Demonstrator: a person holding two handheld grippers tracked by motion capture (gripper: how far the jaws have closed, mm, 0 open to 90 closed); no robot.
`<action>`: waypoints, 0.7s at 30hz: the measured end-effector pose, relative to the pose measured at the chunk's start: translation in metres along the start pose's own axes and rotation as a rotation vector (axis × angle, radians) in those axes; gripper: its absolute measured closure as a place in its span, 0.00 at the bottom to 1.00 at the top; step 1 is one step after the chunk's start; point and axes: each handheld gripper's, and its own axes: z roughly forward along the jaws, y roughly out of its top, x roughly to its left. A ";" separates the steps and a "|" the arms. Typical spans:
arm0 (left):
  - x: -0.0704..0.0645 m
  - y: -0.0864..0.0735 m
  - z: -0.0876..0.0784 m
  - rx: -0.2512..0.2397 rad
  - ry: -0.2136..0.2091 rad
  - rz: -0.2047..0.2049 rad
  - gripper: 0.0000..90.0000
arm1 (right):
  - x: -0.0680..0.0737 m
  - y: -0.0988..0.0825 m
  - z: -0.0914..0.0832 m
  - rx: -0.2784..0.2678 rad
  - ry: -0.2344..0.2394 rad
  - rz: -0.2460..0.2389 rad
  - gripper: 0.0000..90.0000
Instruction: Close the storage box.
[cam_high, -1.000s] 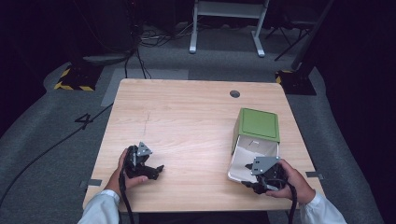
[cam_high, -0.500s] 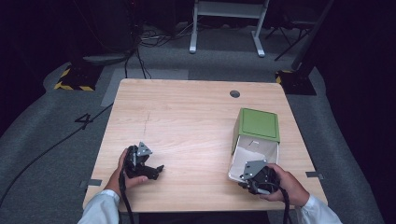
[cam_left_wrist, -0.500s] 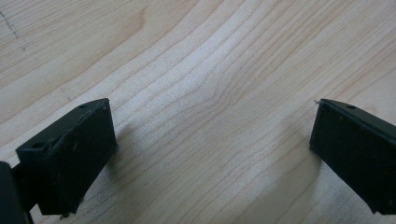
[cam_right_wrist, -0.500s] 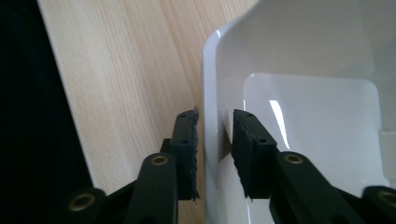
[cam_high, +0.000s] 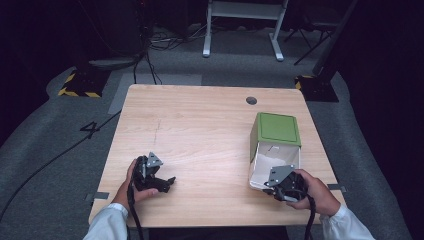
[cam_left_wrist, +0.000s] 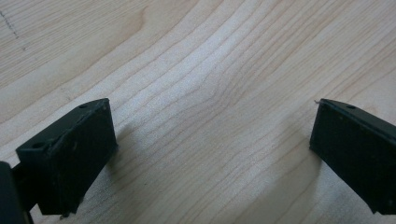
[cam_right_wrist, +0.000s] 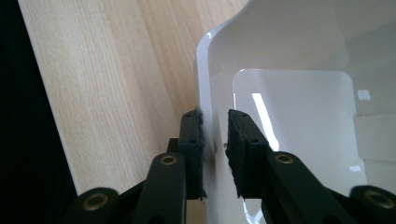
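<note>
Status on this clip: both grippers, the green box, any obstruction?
Left gripper open, idle on table. Right gripper clamped on white flap of green box. Nothing in the way.

My left gripper (cam_high: 159, 181) sat low on the table (cam_high: 200, 130), near its front edge and toward the left side, with bare tabletop between its parted jaws. Well apart from it, at the table's right side, lay the box (cam_high: 275, 131) on its side, its open mouth turned toward me and its flap (cam_high: 272, 162) spread on the table in front of it. My right gripper (cam_high: 286, 187) stood at the front right, its jaws set either side of the flap's (cam_right_wrist: 211, 93) edge, one outside over the tabletop (cam_right_wrist: 116, 84), one inside. A round hole (cam_high: 251, 100) lay in the table behind the box.
</note>
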 end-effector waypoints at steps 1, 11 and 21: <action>0.000 0.000 0.000 0.000 -0.002 -0.001 0.01 | -0.002 -0.002 -0.002 -0.006 -0.004 0.003 0.83; 0.000 0.000 0.000 0.000 -0.003 -0.003 0.01 | -0.017 -0.022 0.009 0.032 -0.030 -0.002 0.82; 0.000 0.000 0.000 -0.001 -0.004 -0.004 0.01 | -0.051 -0.029 0.003 -0.026 -0.090 0.085 0.81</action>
